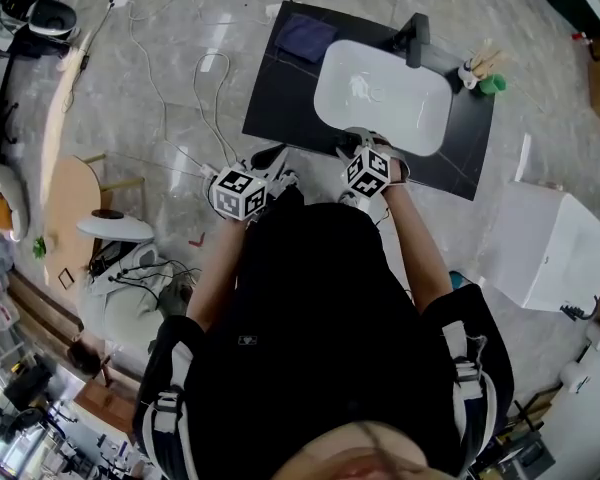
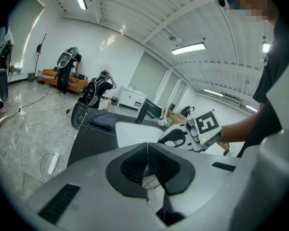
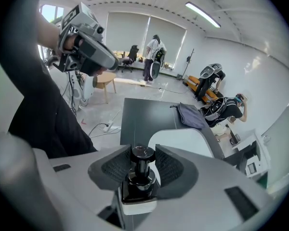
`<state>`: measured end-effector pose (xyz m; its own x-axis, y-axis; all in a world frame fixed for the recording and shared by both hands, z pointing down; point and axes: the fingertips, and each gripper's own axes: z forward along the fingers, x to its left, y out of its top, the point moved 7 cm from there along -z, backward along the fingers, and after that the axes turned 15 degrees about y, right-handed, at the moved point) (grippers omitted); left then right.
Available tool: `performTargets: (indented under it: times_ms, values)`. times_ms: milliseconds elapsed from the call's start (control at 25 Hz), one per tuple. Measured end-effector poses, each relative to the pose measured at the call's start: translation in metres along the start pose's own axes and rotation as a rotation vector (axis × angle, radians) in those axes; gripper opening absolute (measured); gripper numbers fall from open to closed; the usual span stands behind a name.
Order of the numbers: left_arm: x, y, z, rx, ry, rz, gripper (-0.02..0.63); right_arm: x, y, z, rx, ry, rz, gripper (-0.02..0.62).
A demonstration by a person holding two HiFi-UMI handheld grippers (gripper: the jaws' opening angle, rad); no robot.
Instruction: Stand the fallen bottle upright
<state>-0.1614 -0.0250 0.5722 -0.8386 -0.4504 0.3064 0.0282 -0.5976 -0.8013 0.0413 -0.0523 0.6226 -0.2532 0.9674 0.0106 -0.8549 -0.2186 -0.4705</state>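
A small dark bottle (image 3: 140, 174) with a black cap and a pale base sits cap-up between the jaws of my right gripper (image 3: 143, 165), which is shut on it and holds it above the near edge of the black countertop (image 3: 144, 119). In the head view the right gripper (image 1: 358, 143) hangs over the front rim of the white sink (image 1: 325, 98), and the bottle itself is hidden under it. My left gripper (image 2: 147, 148) is shut with nothing in it, its pads meeting in a thin line. It hovers off the counter's near left corner (image 1: 270, 160).
On the counter, a black faucet (image 1: 417, 40) stands behind the sink, a dark folded cloth (image 1: 307, 36) lies at the back left, and a cup of utensils (image 1: 480, 71) is at the back right. Cables trail on the floor at left. A white box (image 1: 545, 248) stands at right.
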Motion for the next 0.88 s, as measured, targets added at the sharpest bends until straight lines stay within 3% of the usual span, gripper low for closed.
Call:
performTargets:
  times_ms: [880]
  values:
    - [-0.062,-0.008,0.01,-0.001,0.034,0.015,0.015,0.001,-0.052,-0.051,-0.127,-0.023,0.034,0.21]
